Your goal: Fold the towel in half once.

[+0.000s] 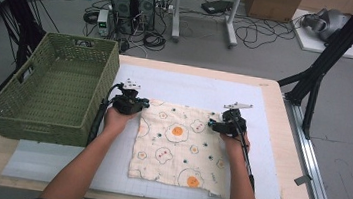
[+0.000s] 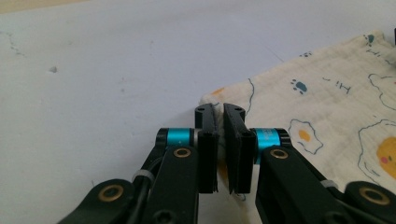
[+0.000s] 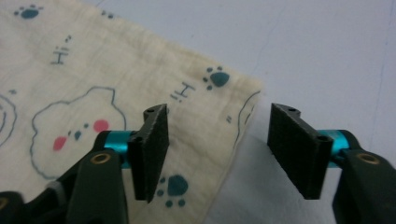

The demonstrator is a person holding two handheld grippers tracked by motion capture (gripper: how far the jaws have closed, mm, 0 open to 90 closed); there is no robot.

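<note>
Both forearms come in from the bottom of the high view and reach forward over the table, bare to the elbow. The left hand [image 1: 114,119] holds the left gripper [image 1: 139,106] with its tip turned to the right; its jaws are pressed together on a corner of the cloth [image 1: 179,142] (a thin fold sits between the pads). The right hand [image 1: 234,142] holds the right gripper [image 1: 210,125], pointing left. Its jaws stand apart over the cloth's edge, pads not touching it.

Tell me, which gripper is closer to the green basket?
The left. The left gripper sits just right of the green basket, pinching the cloth corner. The right gripper is across the cloth, farther away.
</note>
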